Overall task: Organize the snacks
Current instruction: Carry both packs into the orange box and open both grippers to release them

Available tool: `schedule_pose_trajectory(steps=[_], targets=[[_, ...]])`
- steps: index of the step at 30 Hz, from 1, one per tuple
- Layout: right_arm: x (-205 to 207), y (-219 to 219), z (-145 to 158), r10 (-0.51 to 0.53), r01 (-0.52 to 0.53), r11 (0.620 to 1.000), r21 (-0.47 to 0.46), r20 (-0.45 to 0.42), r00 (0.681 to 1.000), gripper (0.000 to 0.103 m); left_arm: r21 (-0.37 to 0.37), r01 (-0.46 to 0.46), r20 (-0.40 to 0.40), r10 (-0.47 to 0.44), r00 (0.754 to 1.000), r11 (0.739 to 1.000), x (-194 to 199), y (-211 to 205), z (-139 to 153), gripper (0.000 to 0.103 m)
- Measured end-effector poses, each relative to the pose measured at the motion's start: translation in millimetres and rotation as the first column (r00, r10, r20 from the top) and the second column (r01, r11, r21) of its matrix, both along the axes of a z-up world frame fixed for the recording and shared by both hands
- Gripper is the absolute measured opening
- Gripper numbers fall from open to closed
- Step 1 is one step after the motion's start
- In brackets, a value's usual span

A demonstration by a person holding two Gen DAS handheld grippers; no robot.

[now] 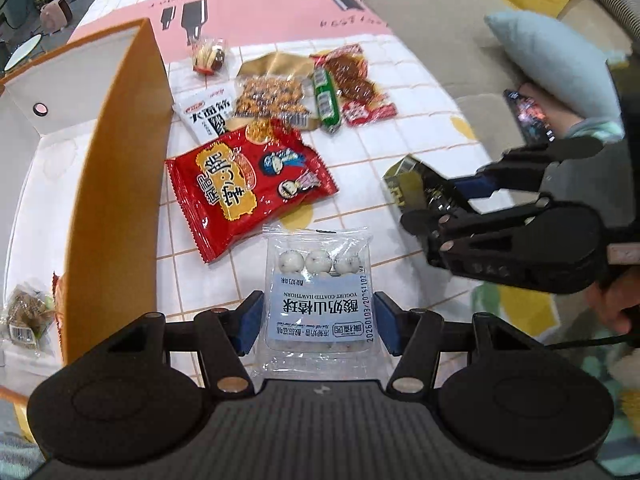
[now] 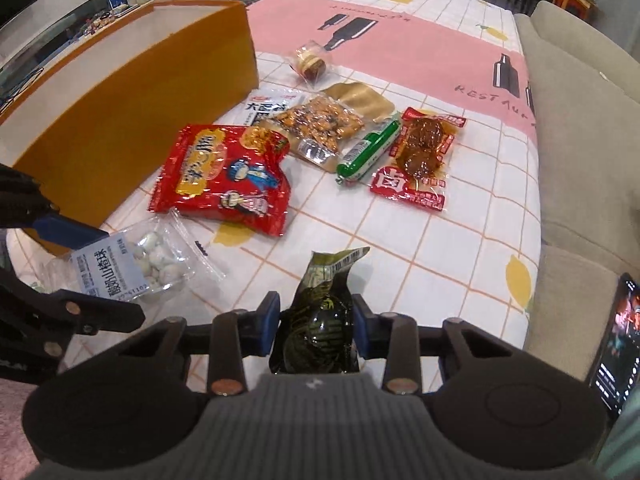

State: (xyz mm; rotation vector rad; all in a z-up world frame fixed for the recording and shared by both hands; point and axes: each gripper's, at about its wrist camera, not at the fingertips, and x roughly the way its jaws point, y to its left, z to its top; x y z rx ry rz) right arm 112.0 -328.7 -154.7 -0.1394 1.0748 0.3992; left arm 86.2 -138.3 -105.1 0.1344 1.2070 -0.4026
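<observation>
My left gripper is shut on a clear pack of yogurt-coated hawthorn balls, also seen in the right wrist view. My right gripper is shut on a dark green-and-black snack pouch, seen in the left wrist view. An orange box with a white inside stands at the left; it holds a small wrapped snack. On the tablecloth lie a red chip bag, a peanut pack, a green sausage and a red braised-meat pack.
A white noodle-snack pack and a small wrapped cake lie near the box. A beige sofa runs along the right with a blue cushion. A lit phone lies at the sofa's edge.
</observation>
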Motion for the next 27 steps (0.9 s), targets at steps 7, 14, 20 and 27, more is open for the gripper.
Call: schedule_pose_trajectory(steps=[7, 14, 20, 27], targets=[[-21, 8, 28, -0.009, 0.007, 0.999, 0.045, 0.044, 0.999, 0.035, -0.047, -0.030, 0.064, 0.033, 0.997, 0.998, -11, 21, 40, 0.066], [-31, 35, 72, 0.047, -0.061, 0.993, 0.105, 0.131, 0.990, 0.035, -0.033, -0.060, 0.158, 0.065, 0.985, 0.998, -4, 58, 89, 0.066], [-22, 77, 111, 0.170, -0.198, 0.974, 0.110, 0.221, 0.960, 0.035, 0.019, -0.080, 0.201, 0.074, 0.977, 0.997, 9, 97, 116, 0.066], [-2, 141, 132, 0.338, -0.366, 0.929, 0.053, 0.278, 0.899, 0.035, 0.120, -0.072, 0.184, 0.049, 0.982, 0.990, 33, 137, 109, 0.066]])
